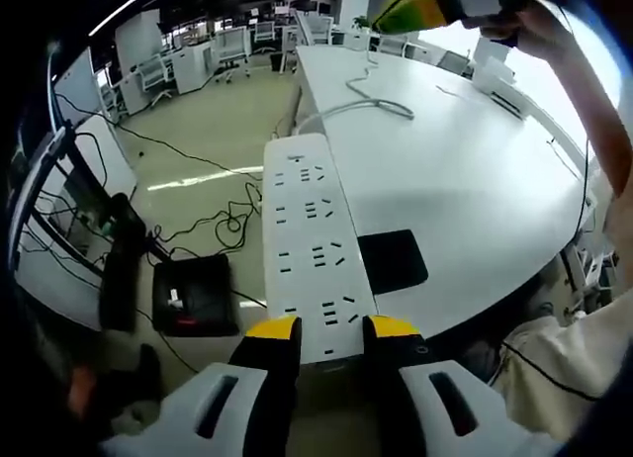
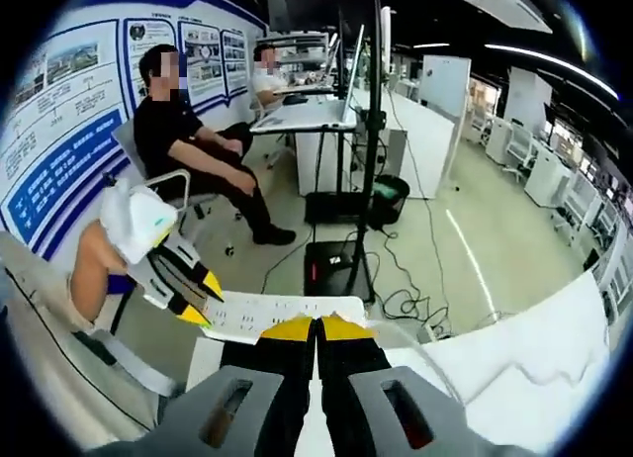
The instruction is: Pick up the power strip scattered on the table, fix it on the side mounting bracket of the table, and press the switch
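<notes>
Seemingly unlabelled power strip (image 1: 315, 254)

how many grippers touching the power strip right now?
1. The left gripper clamps the near end of the power strip, also seen at the strip's left end in the right gripper view. The right gripper is shut above the strip; contact unclear.

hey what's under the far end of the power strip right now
The white table lies under the far end of the power strip. The left gripper holds its near end off the edge, above the floor.
</notes>
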Available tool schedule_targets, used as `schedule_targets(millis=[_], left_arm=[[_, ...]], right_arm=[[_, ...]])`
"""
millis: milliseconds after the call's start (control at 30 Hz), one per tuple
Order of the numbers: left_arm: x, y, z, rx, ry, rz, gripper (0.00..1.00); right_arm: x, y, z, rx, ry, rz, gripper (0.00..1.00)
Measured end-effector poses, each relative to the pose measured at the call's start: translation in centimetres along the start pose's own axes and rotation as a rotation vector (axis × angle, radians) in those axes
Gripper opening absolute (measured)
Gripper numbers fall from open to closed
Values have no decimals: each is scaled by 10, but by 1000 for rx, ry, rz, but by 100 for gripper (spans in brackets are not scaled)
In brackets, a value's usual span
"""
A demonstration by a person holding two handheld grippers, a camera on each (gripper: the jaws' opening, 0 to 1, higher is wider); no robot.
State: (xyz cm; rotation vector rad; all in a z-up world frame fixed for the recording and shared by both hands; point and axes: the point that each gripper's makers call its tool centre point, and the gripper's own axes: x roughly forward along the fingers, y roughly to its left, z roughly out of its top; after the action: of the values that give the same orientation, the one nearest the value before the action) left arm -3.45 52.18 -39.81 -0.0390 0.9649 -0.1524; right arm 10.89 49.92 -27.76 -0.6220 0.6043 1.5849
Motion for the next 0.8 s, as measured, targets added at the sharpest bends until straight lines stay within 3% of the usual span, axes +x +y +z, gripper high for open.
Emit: schedule_targets(millis=[433, 800], left_arm=[[0, -3, -2, -5, 23, 0, 30], [1, 1, 0, 6, 25, -5, 30]], right_arm=[[40, -7, -8, -16, 91, 17, 0], [65, -7, -10, -105, 163, 40, 0]])
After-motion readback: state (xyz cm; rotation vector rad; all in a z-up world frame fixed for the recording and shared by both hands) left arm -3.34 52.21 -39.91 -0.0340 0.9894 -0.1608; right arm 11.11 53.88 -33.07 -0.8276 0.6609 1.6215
